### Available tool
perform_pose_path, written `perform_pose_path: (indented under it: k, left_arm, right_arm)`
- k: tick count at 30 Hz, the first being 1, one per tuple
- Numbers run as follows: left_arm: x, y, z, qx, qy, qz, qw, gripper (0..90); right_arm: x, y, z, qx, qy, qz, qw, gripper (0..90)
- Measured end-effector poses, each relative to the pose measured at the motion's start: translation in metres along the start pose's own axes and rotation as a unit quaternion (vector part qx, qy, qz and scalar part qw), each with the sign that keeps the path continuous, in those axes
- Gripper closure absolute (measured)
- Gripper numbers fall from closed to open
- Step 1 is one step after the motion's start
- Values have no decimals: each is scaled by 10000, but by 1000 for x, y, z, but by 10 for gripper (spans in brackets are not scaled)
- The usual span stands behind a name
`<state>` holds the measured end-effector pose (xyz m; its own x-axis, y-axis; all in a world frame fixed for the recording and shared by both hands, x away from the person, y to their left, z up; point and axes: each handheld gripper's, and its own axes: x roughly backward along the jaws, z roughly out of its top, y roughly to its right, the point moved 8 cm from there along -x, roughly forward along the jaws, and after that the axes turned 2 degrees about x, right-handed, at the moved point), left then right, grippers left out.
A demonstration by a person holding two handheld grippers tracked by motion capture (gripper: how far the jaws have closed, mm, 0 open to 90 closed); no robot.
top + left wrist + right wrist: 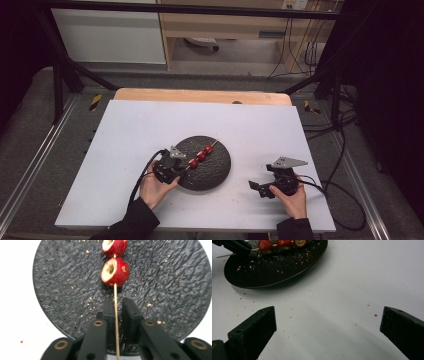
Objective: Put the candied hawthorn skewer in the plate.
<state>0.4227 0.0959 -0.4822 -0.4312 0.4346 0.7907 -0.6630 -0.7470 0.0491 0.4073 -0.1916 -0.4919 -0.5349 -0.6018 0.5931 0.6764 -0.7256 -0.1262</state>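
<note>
Wooden skewer (pixel 115 305) (three red fruits (pixel 115 271) threaded on) is lying over the black plate (pixel 62 290) mid-tabletop, pinched between the left gripper's (pixel 115 305) fingers; the right gripper (pixel 328 322) is gaping empty near the tabletop's right edge.

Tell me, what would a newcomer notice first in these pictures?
First, the skewer of red fruit pieces lying over the round black plate in the middle of the white table. The left gripper holds the stick between nearly closed jaws, while the right gripper waits open beside the plate.
</note>
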Motion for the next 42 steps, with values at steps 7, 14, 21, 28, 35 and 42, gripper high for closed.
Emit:
perform_pose_path:
  k: [7, 14, 21, 28, 35, 42]
  left_arm:
    - [16, -2, 0, -295, 255, -292, 9988, 514]
    - [31, -6, -6, -561, 365, -418, 9969, 351]
    - [45, -22, -16, -522, 497, -346, 9968, 154]
    - [52, -44, -41, -329, 595, -57, 9977, 133]
    - [58, -56, -63, -117, 848, -24, 9963, 131]
    - [57, -65, -78, 30, 943, 62, 9955, 131]
  right_arm:
    - [1, 0, 0, -27, 16, -3, 10000, 11]
    - [1, 0, 0, -20, 15, -6, 10000, 10]
    - [0, 0, -1, -39, -51, 7, 10000, 7]
    - [0, -1, -2, -29, -69, 18, 10000, 6]
    - [0, 0, -5, -71, -139, 42, 9999, 6]
    - [0, -2, -9, -54, -213, 75, 9997, 6]
